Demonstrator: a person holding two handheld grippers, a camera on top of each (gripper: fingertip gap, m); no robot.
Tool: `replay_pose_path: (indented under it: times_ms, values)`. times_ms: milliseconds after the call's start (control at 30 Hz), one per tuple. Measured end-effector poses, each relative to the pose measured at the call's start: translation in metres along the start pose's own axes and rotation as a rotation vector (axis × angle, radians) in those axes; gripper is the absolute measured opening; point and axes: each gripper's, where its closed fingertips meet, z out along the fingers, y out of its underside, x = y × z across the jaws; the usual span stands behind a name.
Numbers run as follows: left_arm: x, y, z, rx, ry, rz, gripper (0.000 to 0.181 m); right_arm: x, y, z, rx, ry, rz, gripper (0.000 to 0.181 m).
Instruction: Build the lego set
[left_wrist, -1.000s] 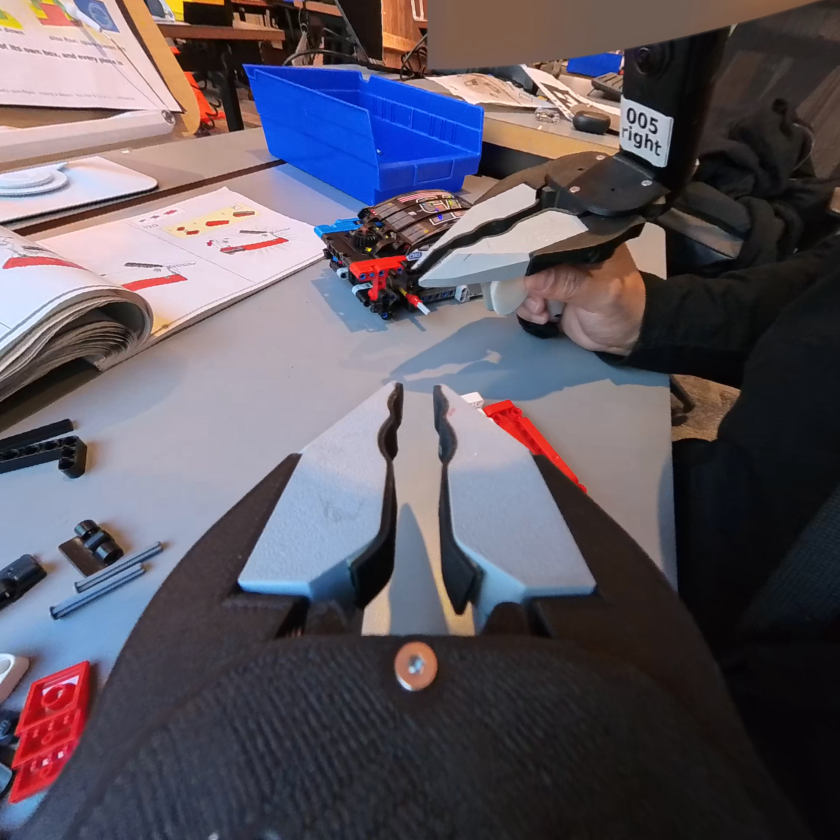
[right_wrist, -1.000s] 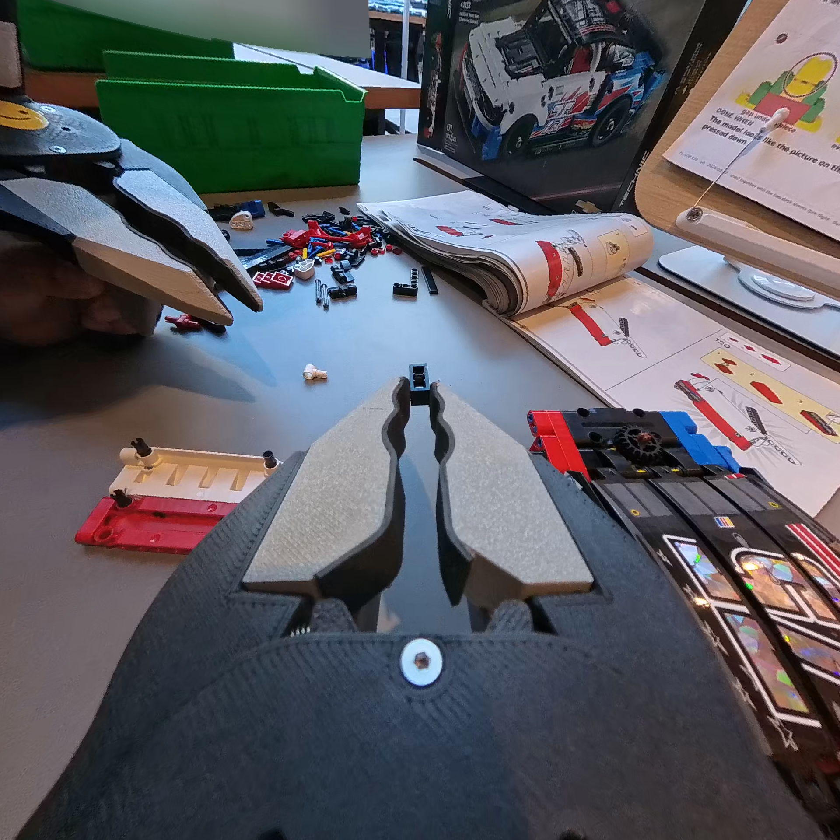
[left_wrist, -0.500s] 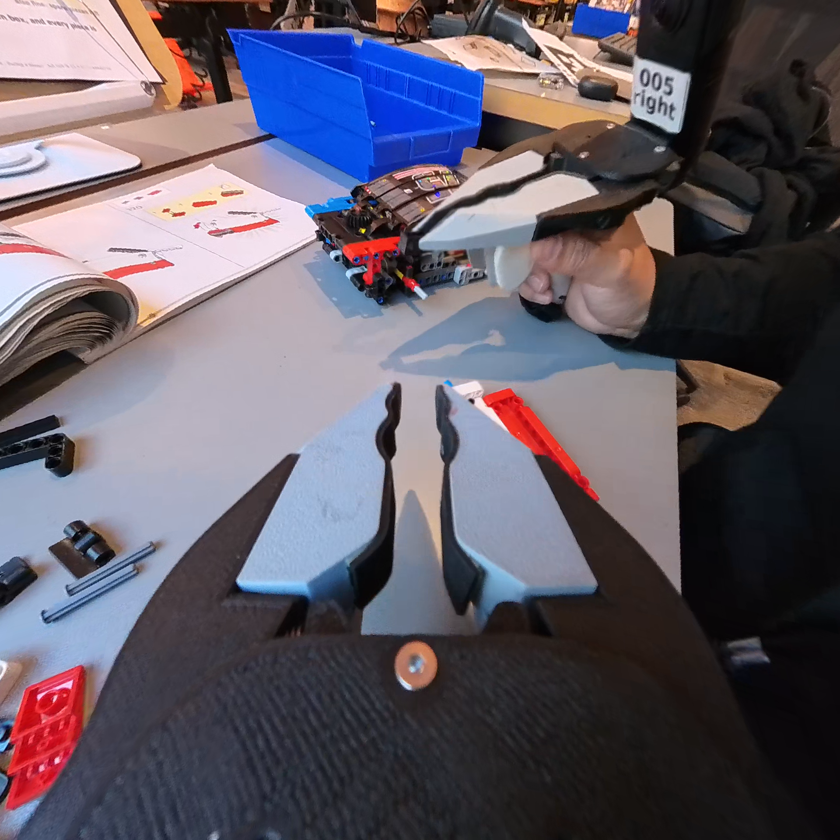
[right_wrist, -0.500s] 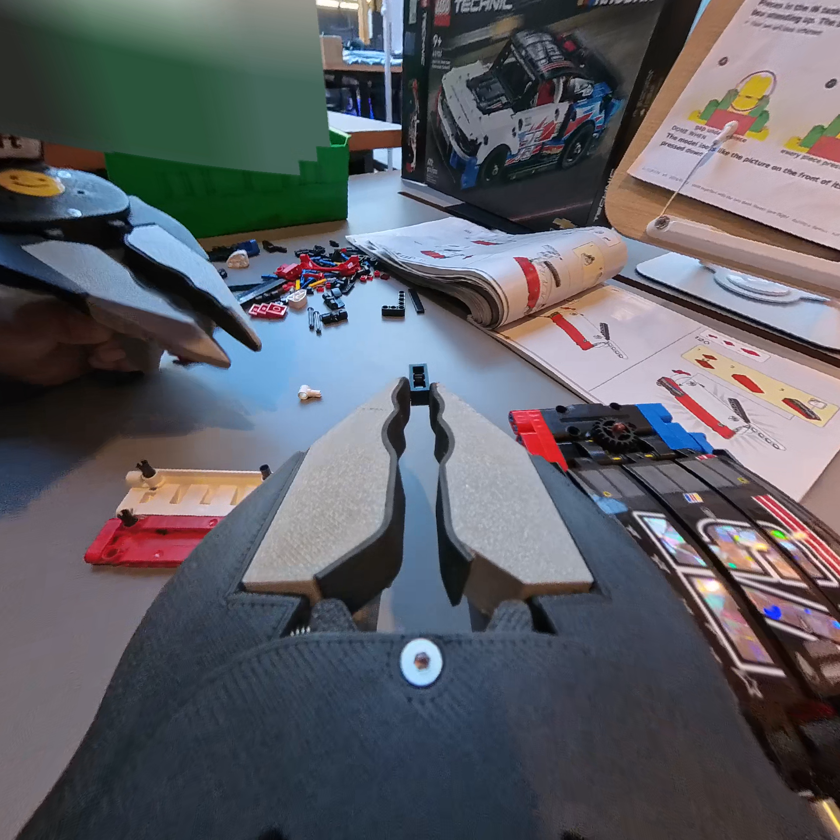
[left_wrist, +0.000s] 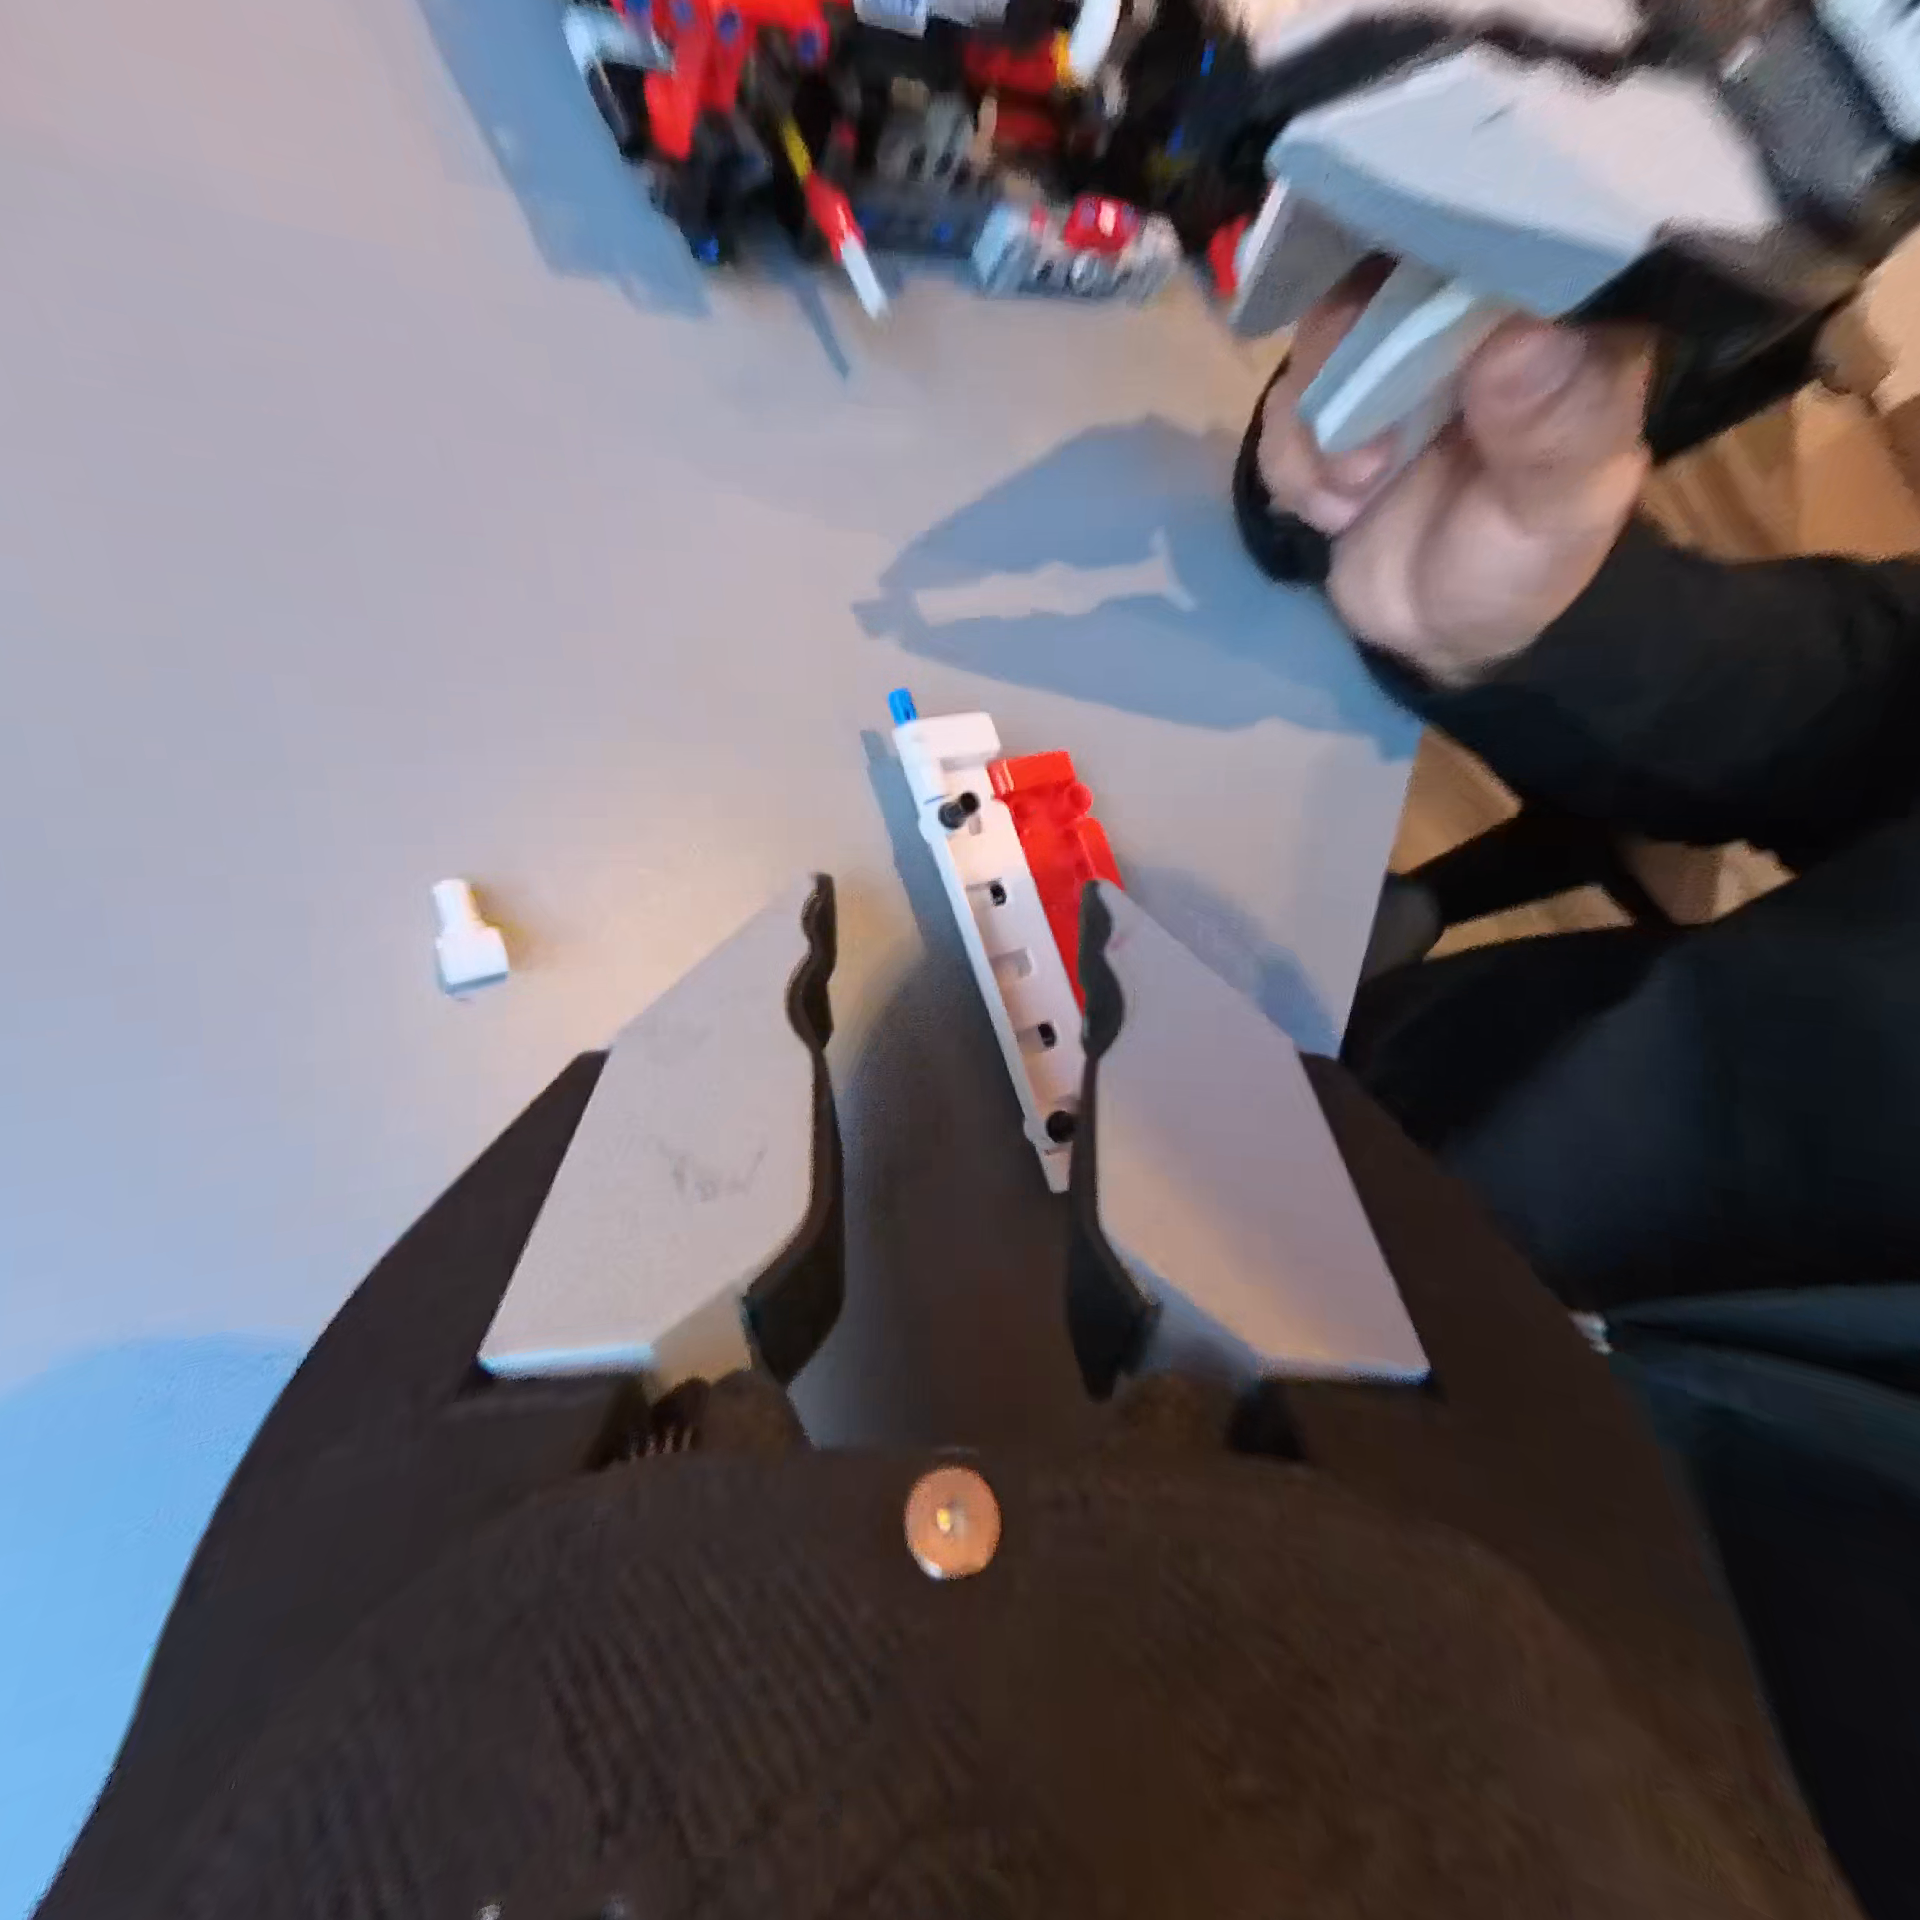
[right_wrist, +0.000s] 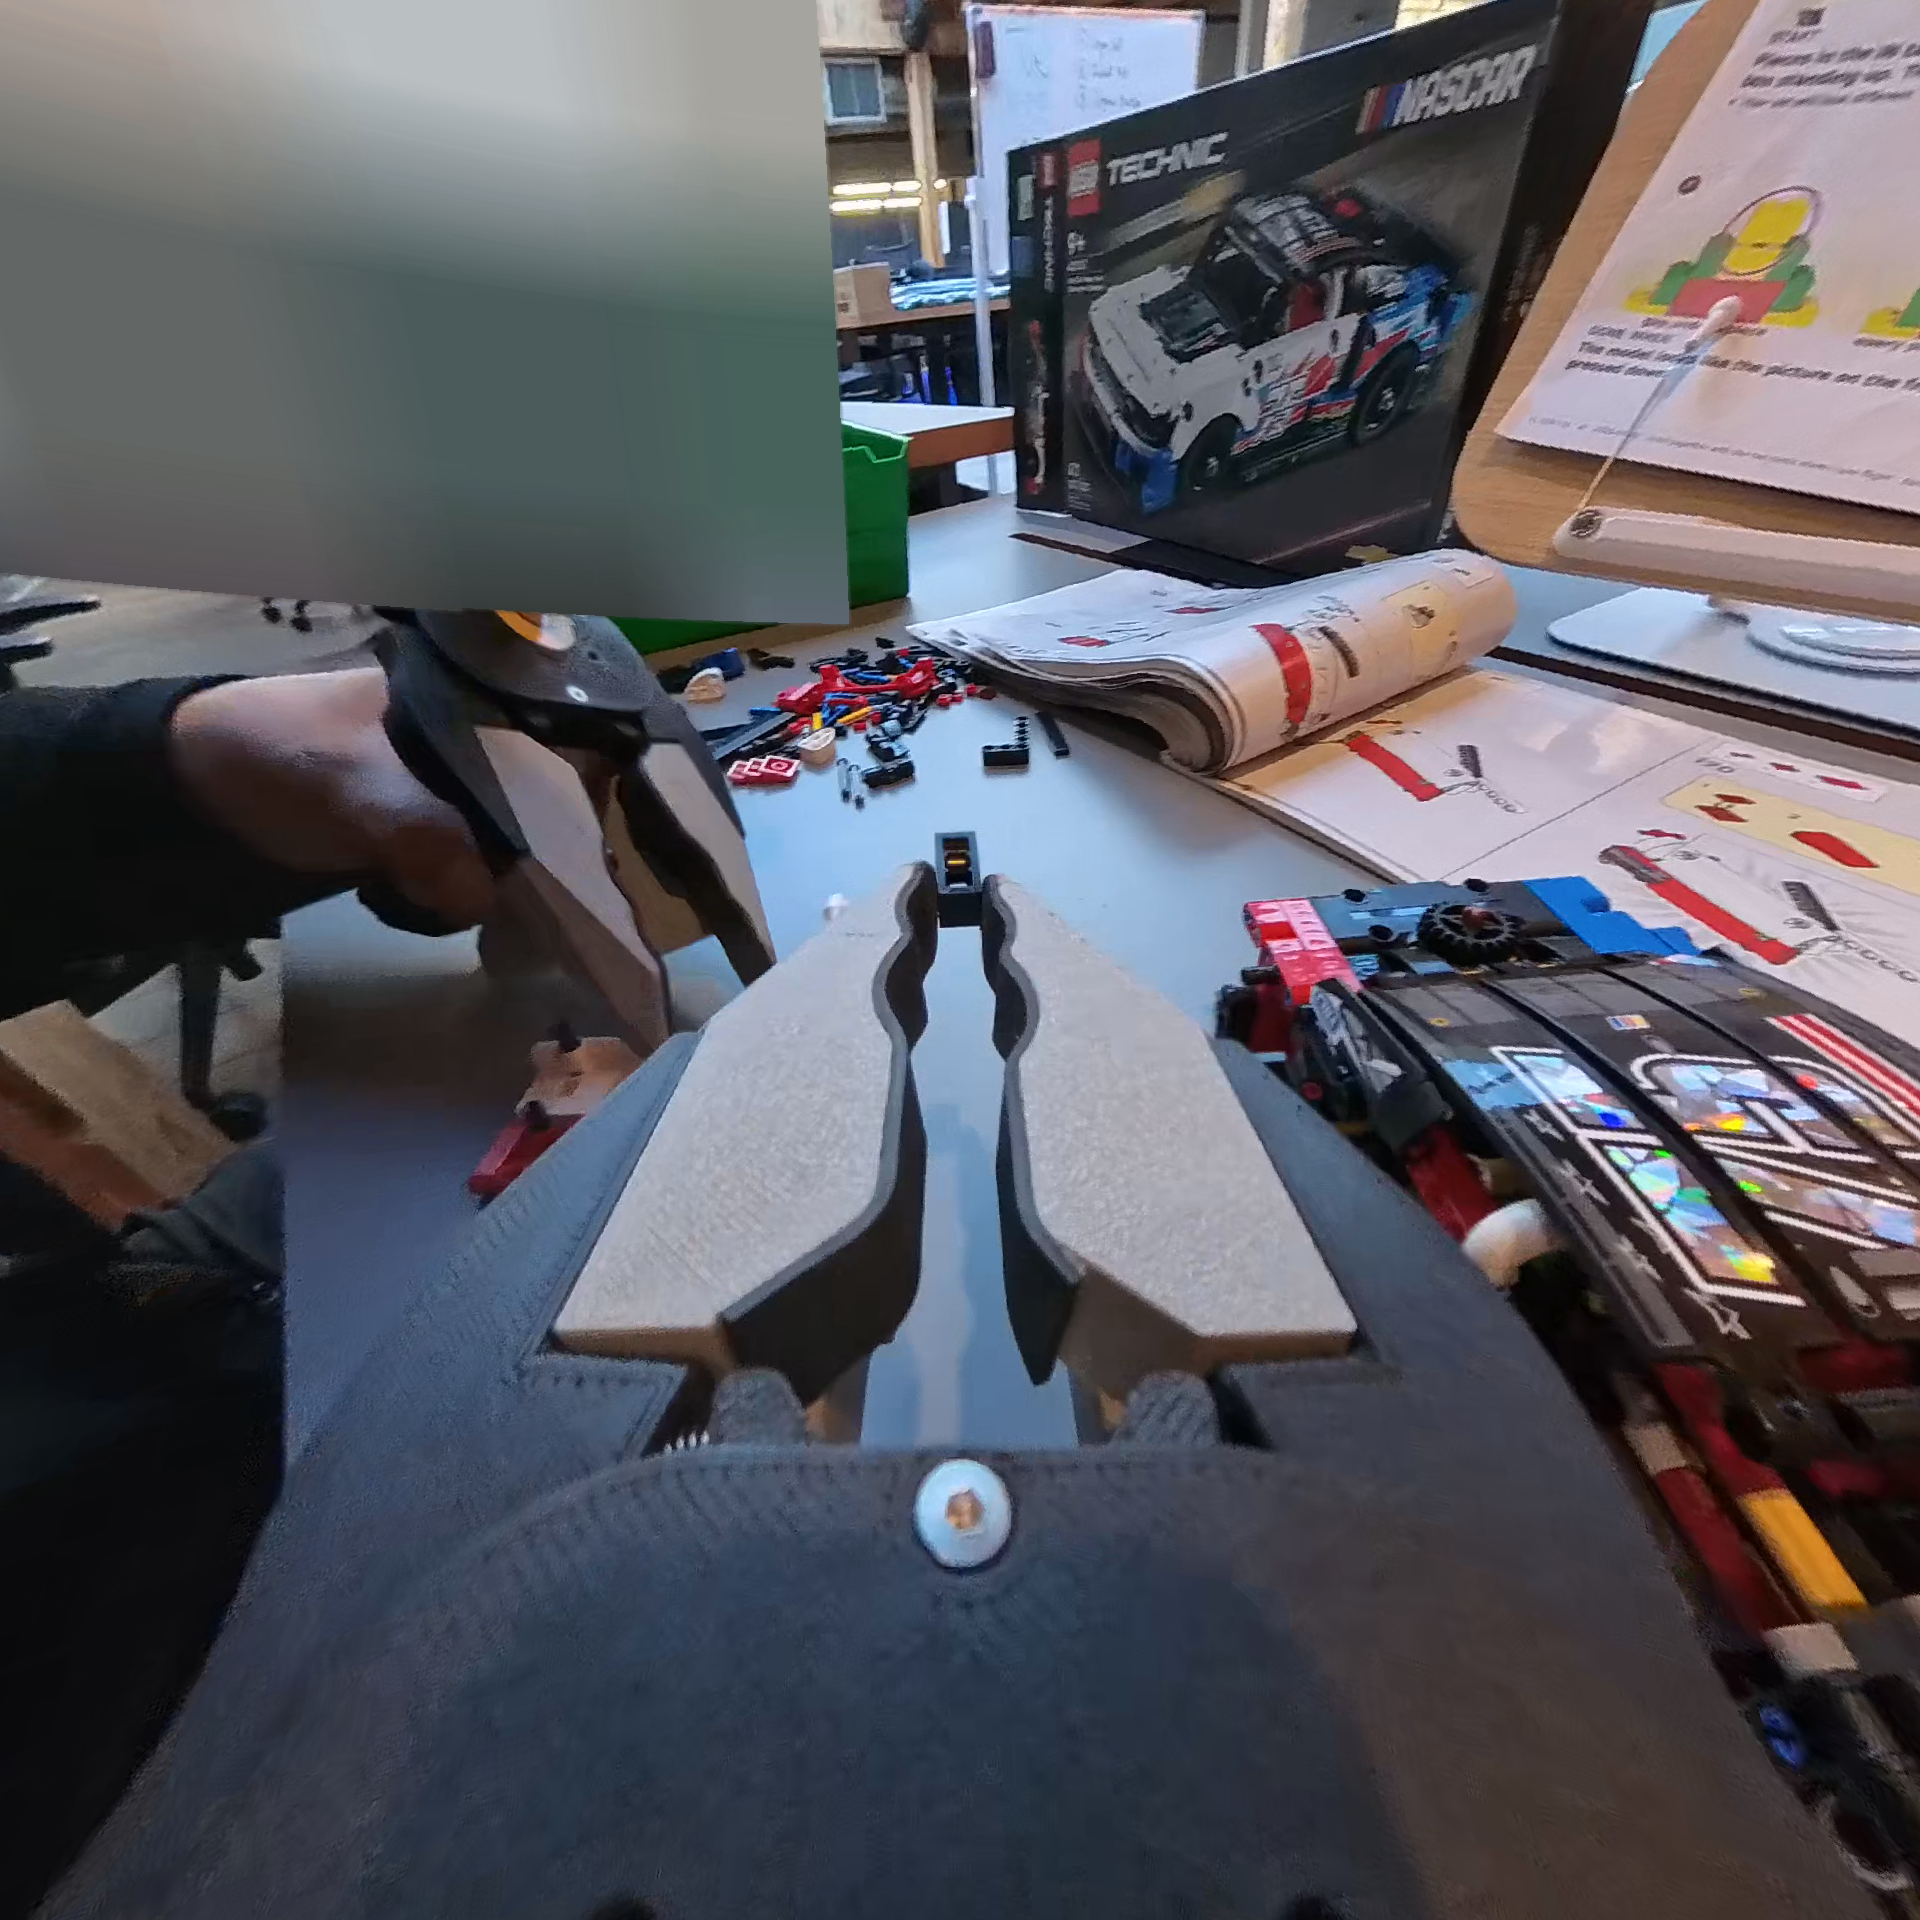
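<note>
- Left wrist view showed the left gripper (left_wrist: 948, 914) released, jaws spread above the white-and-red panel (left_wrist: 1003, 914) lying near the worktop (left_wrist: 312, 520) edge beside the person; that sub-assembly was not yet joined to the car.
- A small white piece (left_wrist: 465, 935) lay loose nearby; the blurred car model (left_wrist: 883, 135) was cut off at the top.
- Right wrist view showed the right gripper (right_wrist: 956, 894) clenched on a small black piece (right_wrist: 955, 873) beside the car model (right_wrist: 1558, 1091).
- Loose parts (right_wrist: 862, 717) near the instruction booklet (right_wrist: 1247, 655) suggested much remained; the panel was mostly hidden.
</note>
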Motion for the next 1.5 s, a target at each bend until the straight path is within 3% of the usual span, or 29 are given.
replay_pose_path:
  times_ms: [100, 200, 367, 433, 567, 700, 867, 1167, 1333, 1500]
  values:
    - [0.007, 0.013, 0.012, -0.104, -0.038, 0.081, 0.016, -0.006, -0.002, -0.005, 0.014, -0.029, 0.006, 0.007]
    - [0.008, 0.012, 0.012, -0.127, -0.085, 0.154, 0.009, -0.011, -0.003, -0.010, 0.029, -0.052, 0.027, 0.006]
    - [0.030, -0.026, -0.013, 0.255, -0.149, 0.583, 0.000, -0.020, -0.006, -0.020, 0.058, -0.094, 0.074, 0.006]
    - [0.027, -0.026, -0.019, 0.306, -0.213, 0.681, 0.000, -0.022, -0.006, -0.022, 0.066, -0.108, 0.100, 0.006]
    - [0.044, -0.037, -0.033, 0.483, -0.084, 0.637, 0.000, -0.029, -0.008, -0.026, 0.090, -0.169, 0.191, 0.005]
    - [0.050, -0.055, -0.052, 0.652, -0.044, 0.649, 0.000, -0.047, -0.020, -0.029, 0.179, -0.339, 0.371, 0.005]
    - [0.057, -0.067, -0.062, 0.745, -0.014, 0.635, 0.000, -0.048, -0.021, -0.027, 0.207, -0.374, 0.467, 0.005]
    - [0.050, -0.068, -0.058, 0.717, -0.128, 0.624, 0.000, -0.048, -0.020, -0.018, 0.220, -0.467, 0.714, 0.006]
    - [0.030, -0.062, -0.049, 0.639, -0.286, 0.567, 0.000, -0.032, -0.011, -0.013, 0.185, -0.434, 0.860, 0.005]
    - [0.027, -0.058, -0.047, 0.628, -0.325, 0.539, 0.000, -0.033, -0.003, -0.008, 0.130, -0.419, 0.887, 0.005]
